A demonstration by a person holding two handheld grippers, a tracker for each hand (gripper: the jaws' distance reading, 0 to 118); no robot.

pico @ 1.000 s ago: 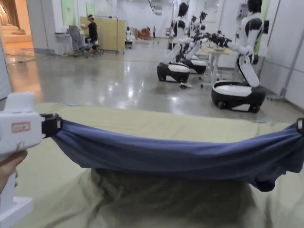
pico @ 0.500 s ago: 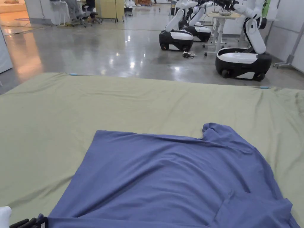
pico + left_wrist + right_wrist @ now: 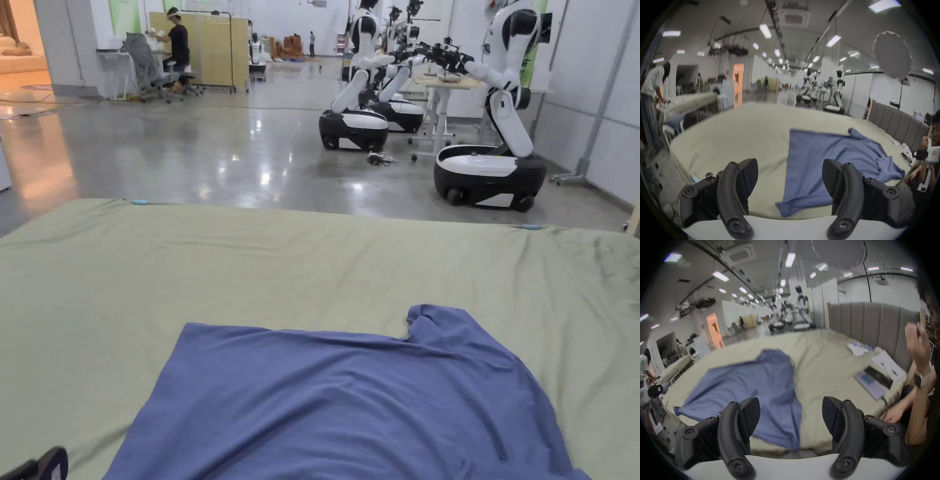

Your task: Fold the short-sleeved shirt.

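The blue short-sleeved shirt (image 3: 350,406) is laid spread out on the pale green bed sheet (image 3: 187,275), on the near half of it, with one sleeve (image 3: 437,322) bunched at the shirt's far edge. Light wrinkles are seen across the fabric; the near hem is cut off by the frame in the head view.

The left gripper (image 3: 790,176) is held with jaws wide apart and nothing between them, just off the near edge of the sheet, beside the shirt's near corner (image 3: 786,209); no contact with the cloth is seen. A black tip of it is seen at the lower left corner of the head view.

The right gripper (image 3: 791,414) is likewise spread wide and empty, at the sheet's near edge, with the shirt's hem (image 3: 782,441) seen past its jaws; whether it hangs over the hem cannot be told.

On the sheet near the padded headboard (image 3: 870,324), a phone (image 3: 868,384) and papers (image 3: 888,366) are laid, well apart from the shirt. Wheeled white humanoid robots (image 3: 494,150) are parked on the glossy floor beyond the sheet.
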